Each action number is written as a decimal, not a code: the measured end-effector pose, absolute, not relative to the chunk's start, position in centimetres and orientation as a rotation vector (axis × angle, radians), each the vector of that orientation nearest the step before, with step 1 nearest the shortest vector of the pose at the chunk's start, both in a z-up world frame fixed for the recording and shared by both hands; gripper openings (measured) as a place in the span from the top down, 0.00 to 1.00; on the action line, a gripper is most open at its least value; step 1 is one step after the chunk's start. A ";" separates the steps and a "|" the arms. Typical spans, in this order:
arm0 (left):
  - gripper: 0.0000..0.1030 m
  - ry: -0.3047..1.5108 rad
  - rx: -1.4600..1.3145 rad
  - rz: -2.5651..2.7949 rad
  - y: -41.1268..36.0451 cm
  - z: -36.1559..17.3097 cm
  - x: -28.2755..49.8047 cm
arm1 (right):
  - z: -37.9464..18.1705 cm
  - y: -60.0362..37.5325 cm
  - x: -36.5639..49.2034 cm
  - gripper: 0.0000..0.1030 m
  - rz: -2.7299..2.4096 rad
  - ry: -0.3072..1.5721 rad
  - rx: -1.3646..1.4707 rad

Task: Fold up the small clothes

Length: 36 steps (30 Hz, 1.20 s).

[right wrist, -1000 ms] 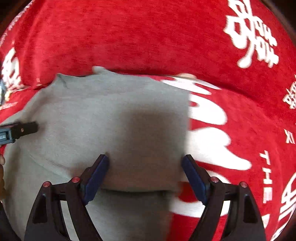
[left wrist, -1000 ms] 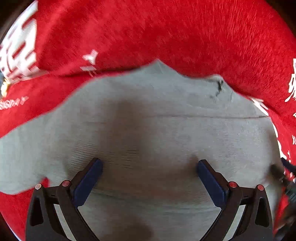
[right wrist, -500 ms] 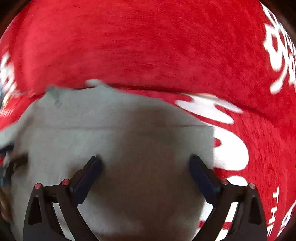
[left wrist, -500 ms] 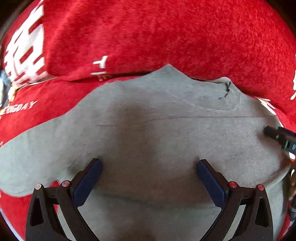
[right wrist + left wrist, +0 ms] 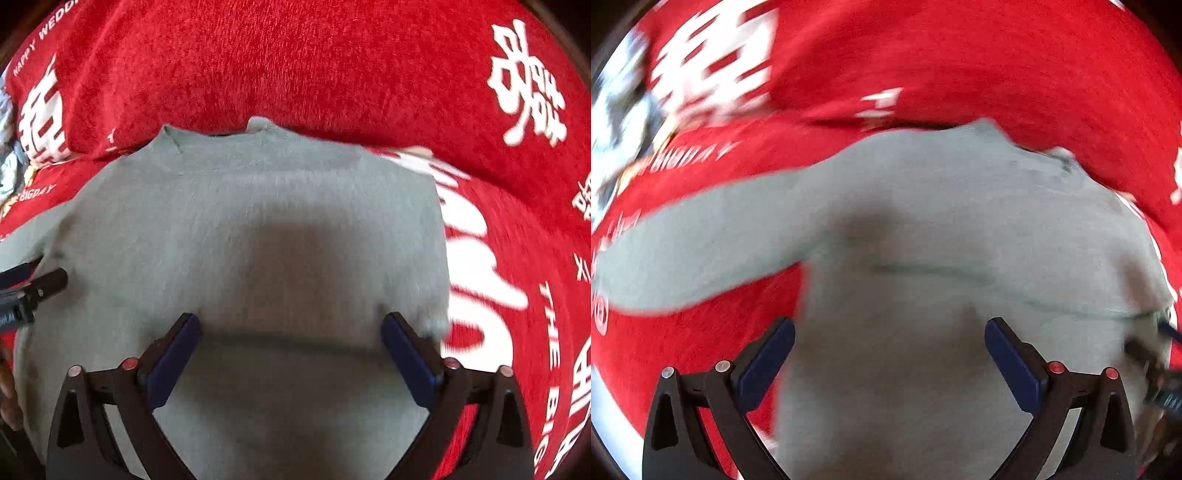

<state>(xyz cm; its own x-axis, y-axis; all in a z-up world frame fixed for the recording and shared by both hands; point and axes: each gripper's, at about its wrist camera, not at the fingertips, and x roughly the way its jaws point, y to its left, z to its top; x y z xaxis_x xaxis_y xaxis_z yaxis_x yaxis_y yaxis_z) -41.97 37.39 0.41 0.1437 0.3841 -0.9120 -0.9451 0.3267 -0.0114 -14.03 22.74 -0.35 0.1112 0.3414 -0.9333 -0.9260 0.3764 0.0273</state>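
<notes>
A small grey sweater (image 5: 942,221) lies flat on a red blanket (image 5: 960,55), collar (image 5: 258,127) pointing away from me. Its left sleeve (image 5: 701,251) stretches out to the left. My left gripper (image 5: 889,326) hovers open over the sweater's left side, near the armpit, with nothing pinched. My right gripper (image 5: 291,319) hangs over the sweater (image 5: 258,221) by its straight right edge; its jaws are opening and only flat cloth lies below them. A crease (image 5: 277,336) runs across the cloth between the right fingers. Each view shows the other gripper at its edge: the right gripper (image 5: 1152,369) and the left gripper (image 5: 33,291).
The red blanket (image 5: 295,66) bears large white characters and lettering and rises in a soft ridge behind the collar. Pale blue-and-white clutter (image 5: 7,147) shows at the far left. A hand (image 5: 7,387) is at the left edge of the right wrist view.
The left gripper has slid left, bringing the outstretched sleeve into view. The right gripper's jaws have spread wider, and the sweater's right edge now lies outside its right finger.
</notes>
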 end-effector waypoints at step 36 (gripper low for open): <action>0.00 0.713 -1.090 1.776 53.1 -0.5 -67.8 | -0.4 20.0 -17.0 0.00 1.018 0.926 -0.610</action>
<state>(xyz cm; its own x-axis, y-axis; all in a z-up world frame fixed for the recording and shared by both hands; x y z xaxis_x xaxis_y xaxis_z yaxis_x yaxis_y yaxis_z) -67.80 53.11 -0.52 -0.2008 0.3961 -0.8960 -0.9058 -0.4234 0.0159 -17.05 20.03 -0.42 0.2186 0.4416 -0.8702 -0.9080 0.4188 -0.0155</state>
